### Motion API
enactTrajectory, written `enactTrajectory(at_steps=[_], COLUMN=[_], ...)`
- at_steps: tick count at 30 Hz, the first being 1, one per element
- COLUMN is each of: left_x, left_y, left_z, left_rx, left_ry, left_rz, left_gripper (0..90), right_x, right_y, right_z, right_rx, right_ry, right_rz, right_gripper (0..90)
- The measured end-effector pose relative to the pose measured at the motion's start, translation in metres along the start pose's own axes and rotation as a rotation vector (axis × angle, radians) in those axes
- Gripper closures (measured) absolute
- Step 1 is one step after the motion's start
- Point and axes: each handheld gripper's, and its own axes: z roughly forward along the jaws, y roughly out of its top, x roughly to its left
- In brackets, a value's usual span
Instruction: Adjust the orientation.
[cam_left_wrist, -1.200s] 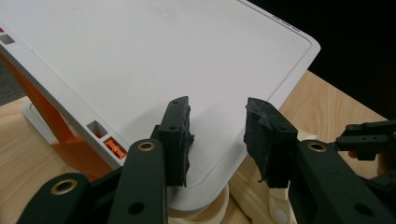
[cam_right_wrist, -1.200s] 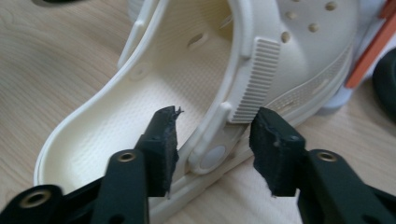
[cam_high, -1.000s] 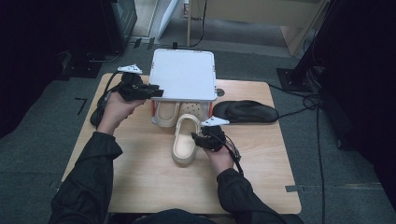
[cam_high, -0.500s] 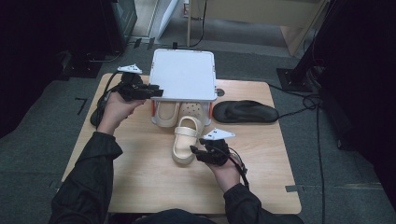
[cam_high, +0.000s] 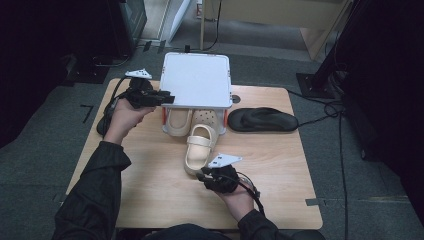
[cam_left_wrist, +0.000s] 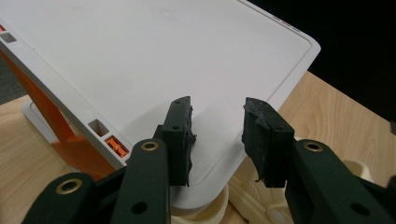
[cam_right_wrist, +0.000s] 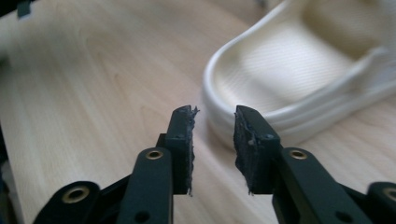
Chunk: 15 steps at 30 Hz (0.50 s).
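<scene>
A cream slipper (cam_high: 199, 147) lies on the wooden table, its toe toward a white shoe rack (cam_high: 197, 80) with orange legs. My right gripper (cam_high: 202, 175) is open just behind the slipper's heel (cam_right_wrist: 299, 79), and nothing sits between its jaws (cam_right_wrist: 214, 126). Two more cream shoes (cam_high: 177, 122) are tucked under the rack's top panel. My left gripper (cam_high: 167, 99) hovers open at the rack's front left corner. In the left gripper view, that gripper (cam_left_wrist: 217, 126) has its jaws spread over the white panel (cam_left_wrist: 140, 56).
A black shoe (cam_high: 262, 120) lies on the table to the right of the rack. Cables trail from both grippers, one coiled at the table's left edge (cam_high: 105, 120). Bare wood (cam_high: 280, 175) spreads in front and to the right of the slipper.
My right gripper has drawn back from the slipper's side toward the near edge and now sits behind its heel. The left gripper and the slipper have stayed put.
</scene>
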Motion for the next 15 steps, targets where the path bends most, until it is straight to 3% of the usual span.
enactTrajectory(at_steps=[6,12,15], left_x=[0.0,0.0,0.0], left_y=[0.0,0.0,0.0], left_z=[0.0,0.0,0.0], left_rx=[0.0,0.002,0.0], left_ry=[0.0,0.002,0.002], left_rz=[0.001,0.008,0.006], left_gripper=[63.1,63.3,63.6], right_x=[0.008,0.006,0.002], right_y=[-0.008,-0.003,0.001], right_z=[0.02,0.031,0.028], right_rx=[0.057,0.064,0.025], right_ry=[0.032,-0.033,-0.074], right_rz=[-0.045,-0.104,-0.111], right_gripper=[71.9,72.6,71.3])
